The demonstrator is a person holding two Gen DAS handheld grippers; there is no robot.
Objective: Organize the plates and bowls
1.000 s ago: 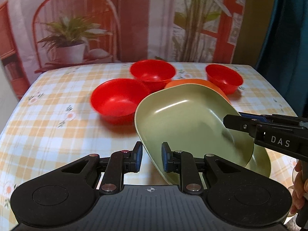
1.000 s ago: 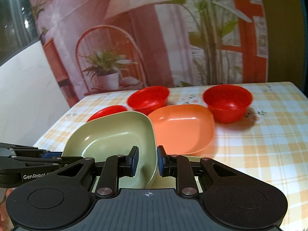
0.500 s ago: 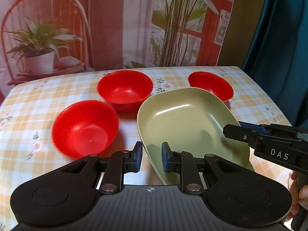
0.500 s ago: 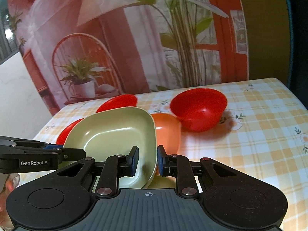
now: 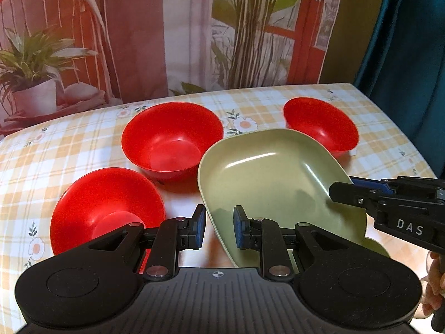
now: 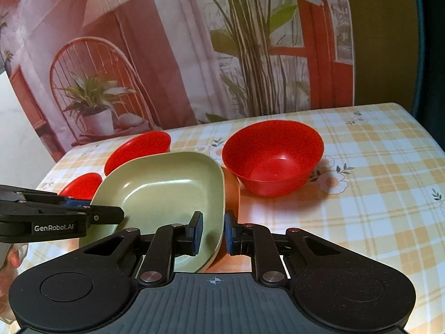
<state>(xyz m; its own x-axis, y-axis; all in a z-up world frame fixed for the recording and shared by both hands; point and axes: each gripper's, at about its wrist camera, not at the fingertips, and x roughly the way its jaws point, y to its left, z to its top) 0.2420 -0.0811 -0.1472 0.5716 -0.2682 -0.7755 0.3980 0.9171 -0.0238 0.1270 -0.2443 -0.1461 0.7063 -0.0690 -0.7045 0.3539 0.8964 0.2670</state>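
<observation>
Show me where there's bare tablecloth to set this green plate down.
Open cloth lies right of the far-right red bowl, out to the table edge. It is crowded left of the green plate, with two red bowls, and an orange plate sits underneath.

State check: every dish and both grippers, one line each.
green plate: tilted, held by both grippers, over the orange plate
orange plate: on the table, mostly hidden
three red bowls: upright, empty, unstacked
left gripper: shut on the plate's rim
right gripper: shut on the opposite rim
</observation>
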